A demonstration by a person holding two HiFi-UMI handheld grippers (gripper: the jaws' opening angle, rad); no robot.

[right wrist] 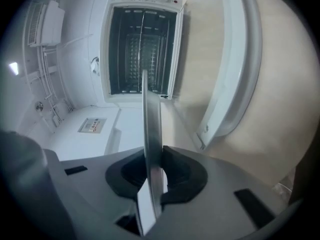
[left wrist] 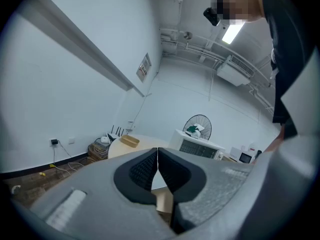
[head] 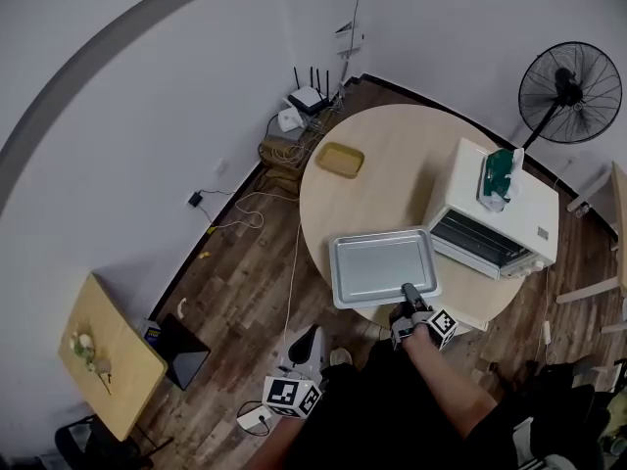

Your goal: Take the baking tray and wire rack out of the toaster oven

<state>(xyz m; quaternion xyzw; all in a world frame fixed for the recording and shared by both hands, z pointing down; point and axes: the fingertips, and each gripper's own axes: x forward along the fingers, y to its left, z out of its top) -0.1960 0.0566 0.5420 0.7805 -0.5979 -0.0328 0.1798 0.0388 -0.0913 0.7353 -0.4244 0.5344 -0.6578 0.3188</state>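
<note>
Step in hand, as I judge it: the first item is out of the oven and is being carried or placed.

Right gripper: fingers clamped on the near rim of the baking tray. The tray runs straight out ahead of the fingers, edge-on in the right gripper view, and lies flat over the near part of the round surface. I cannot tell whether it rests there or hangs just above.

Beyond the tray, well ahead of the fingers, the toaster oven stands with its door dropped open. The wire rack sits inside the cavity, untouched.

Left gripper: fingers together with nothing between them, off the surface's near edge and well apart from tray and oven.

Next move, my reading: settle the tray flat, clear of the open door, and let go. Then reach into the cavity, pinch the rack's front bar and draw it out level, so it does not snag on the side rails.
</note>
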